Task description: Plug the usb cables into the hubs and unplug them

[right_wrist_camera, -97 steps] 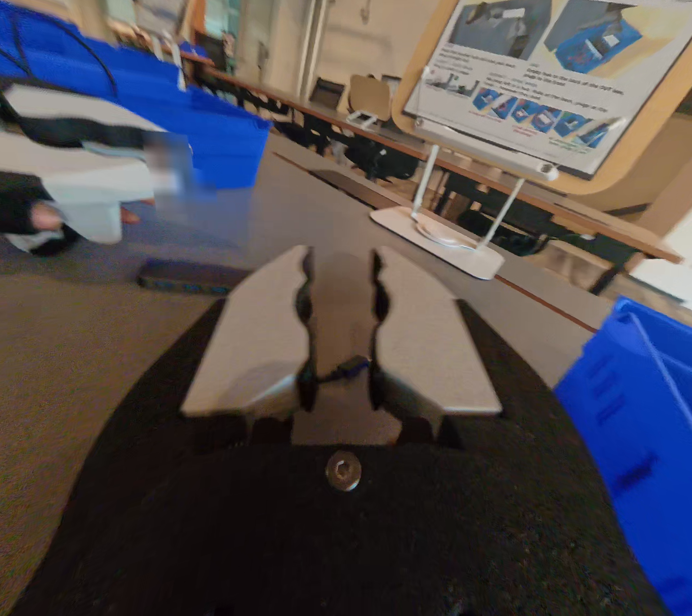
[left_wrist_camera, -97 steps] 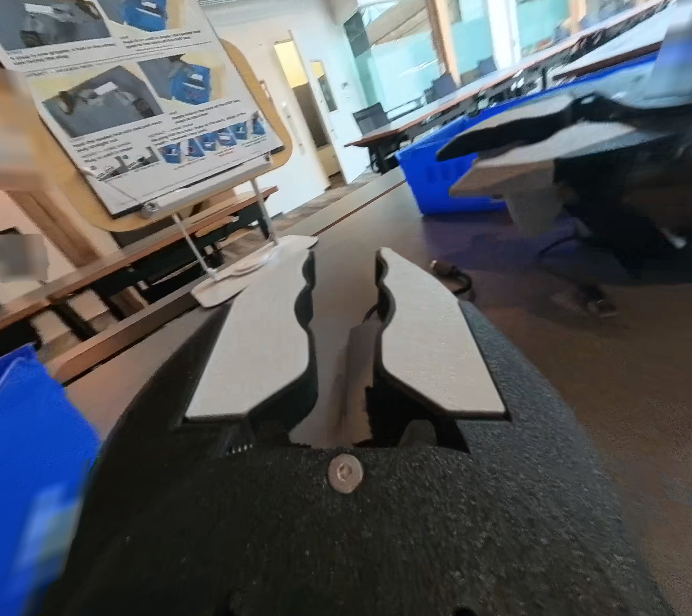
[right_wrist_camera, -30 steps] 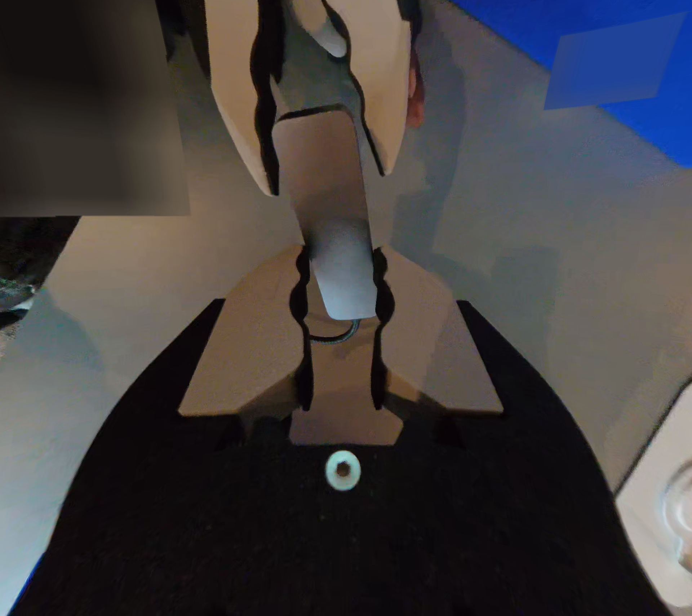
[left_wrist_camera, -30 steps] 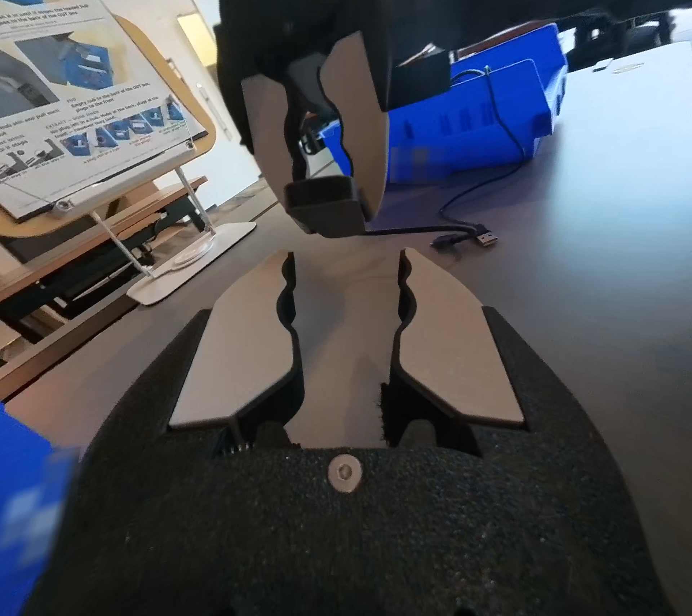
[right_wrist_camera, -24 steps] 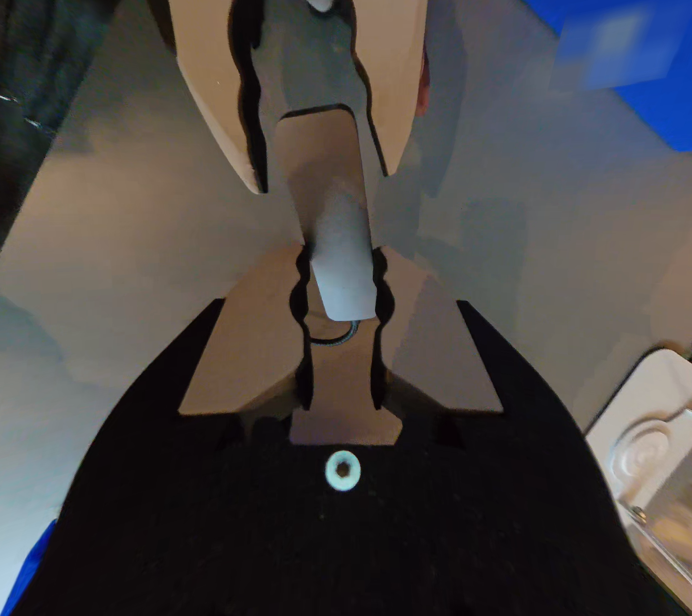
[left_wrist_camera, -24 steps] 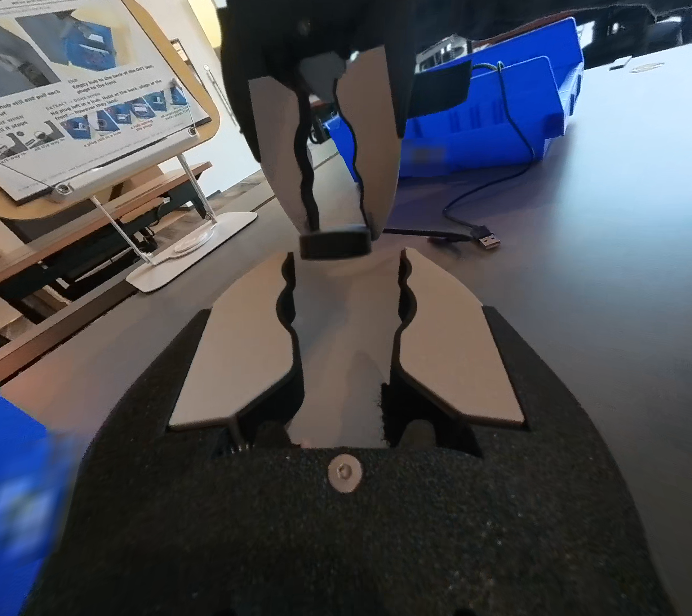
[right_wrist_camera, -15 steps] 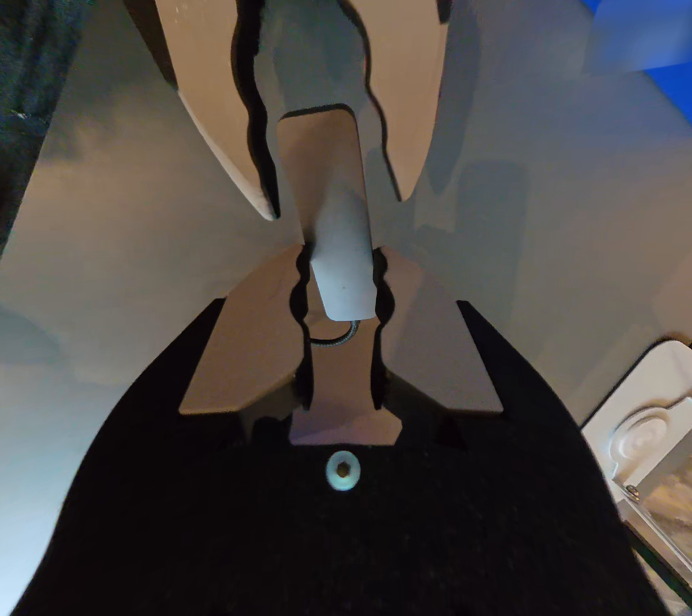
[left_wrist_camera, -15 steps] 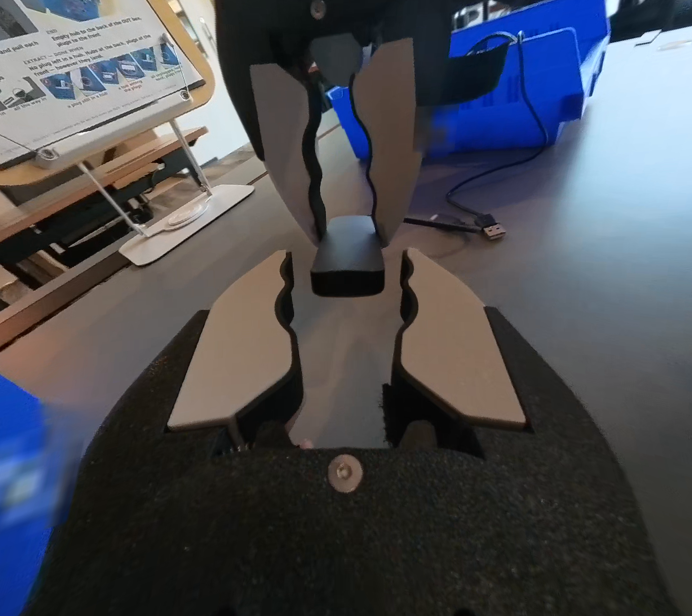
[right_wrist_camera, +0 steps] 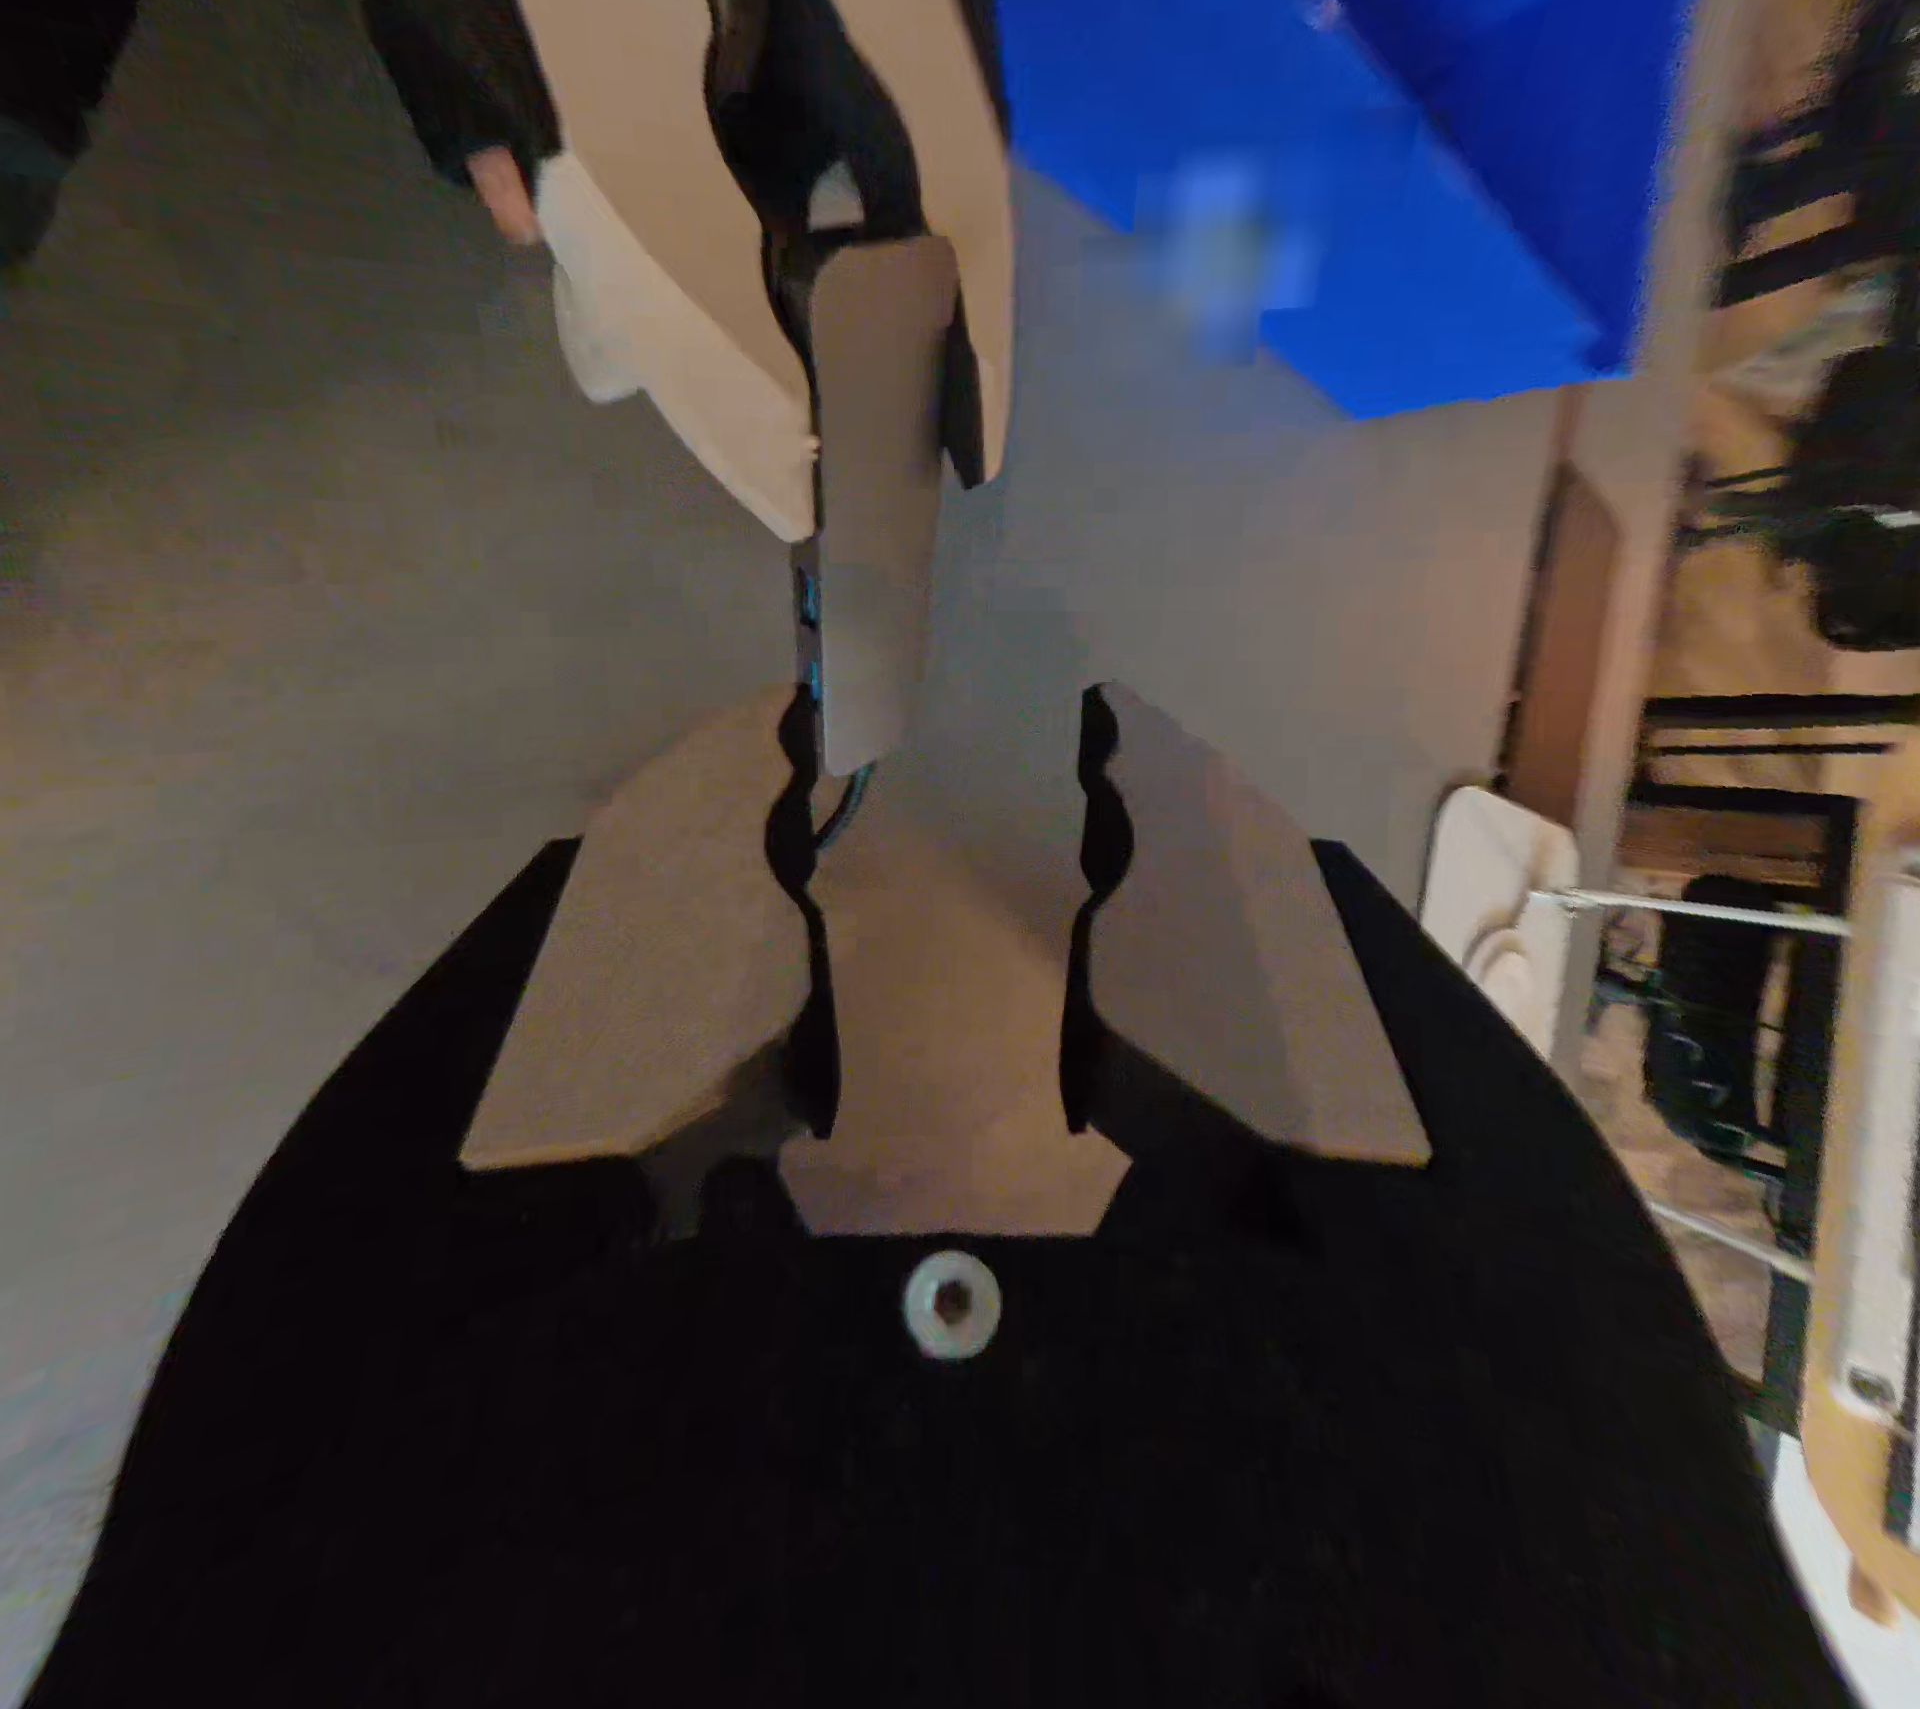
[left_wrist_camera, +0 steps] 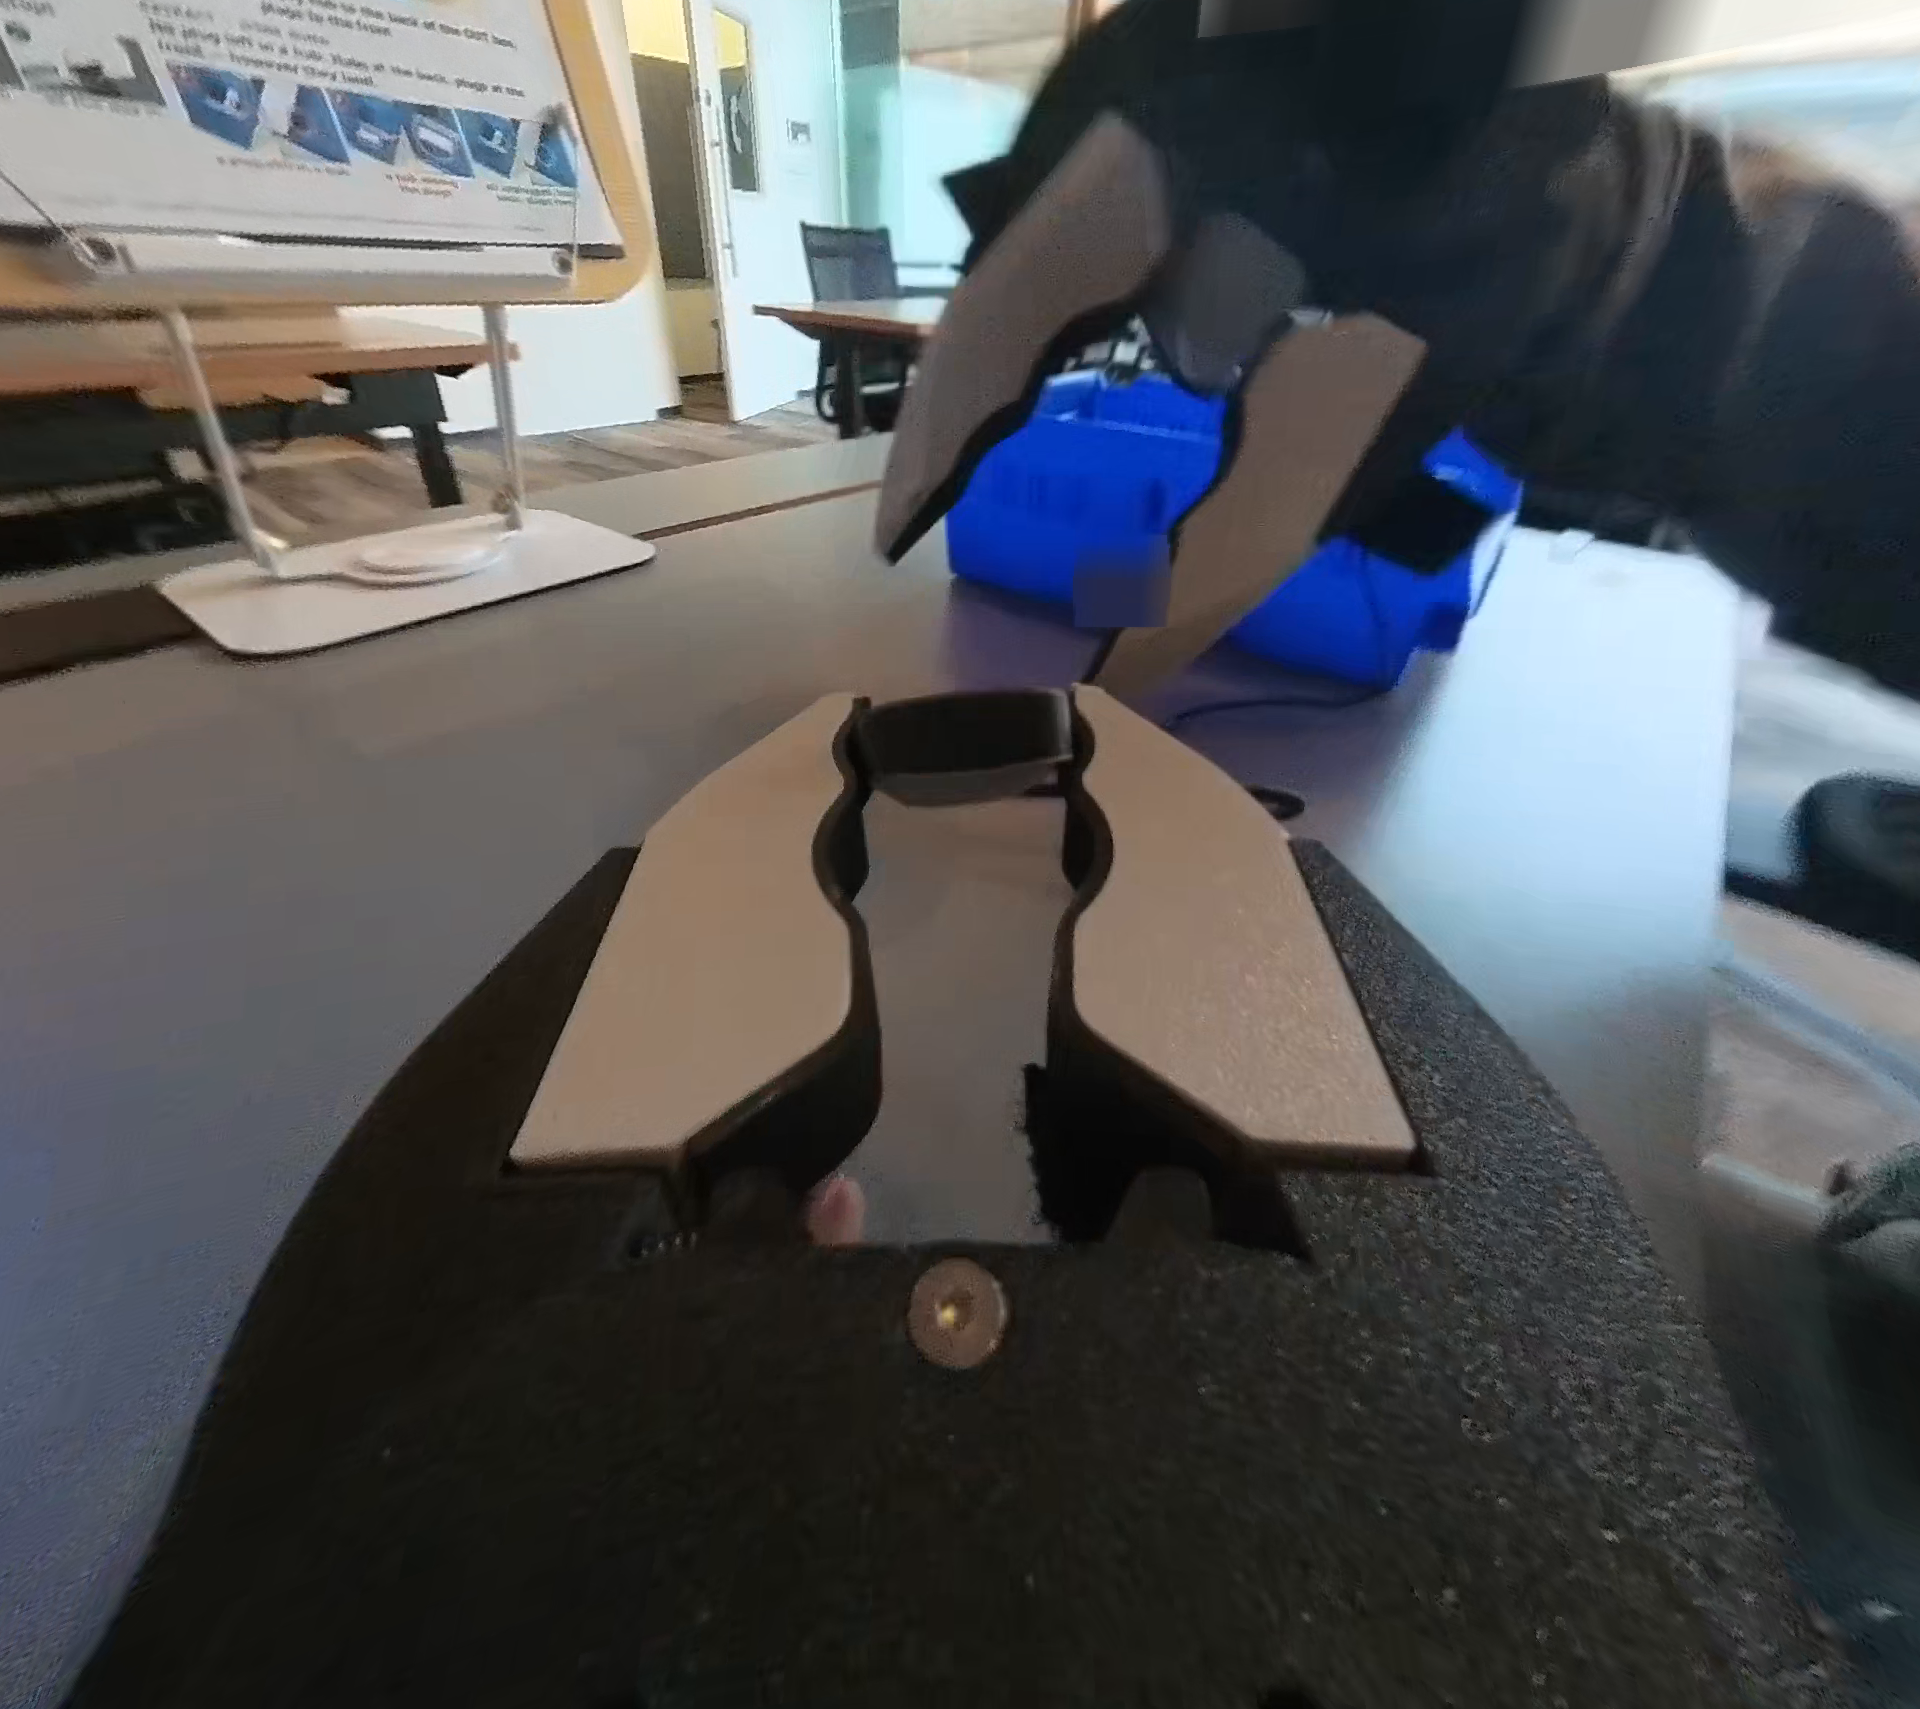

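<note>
A slim dark-grey USB hub [left_wrist_camera: 966, 745] is clamped at one end between my left gripper's [left_wrist_camera: 964, 724] fingertips, held above the table. In the right wrist view the hub [right_wrist_camera: 883, 496] runs lengthwise toward me, blue ports on its left edge, a cable [right_wrist_camera: 847, 812] leaving its near end. The left gripper's fingers [right_wrist_camera: 675, 371] grip its far end there. My right gripper [right_wrist_camera: 940, 703] is open, its left finger just beside the hub's near end. In the left wrist view the right gripper [left_wrist_camera: 1013, 610] hangs open beyond the hub.
A blue bin [left_wrist_camera: 1091, 496] stands on the grey table [left_wrist_camera: 312, 828] behind the grippers, with a black cable [left_wrist_camera: 1247, 703] trailing from it. A document stand [left_wrist_camera: 312, 101] with a white base [left_wrist_camera: 416, 568] is at the left. Desks and a chair stand farther back. Only a small space, under 4 cm, lies between the two pairs of fingers.
My right gripper held the hub; it has opened and pulled back. My left gripper, open before, has closed on the hub's other end and now carries it.
</note>
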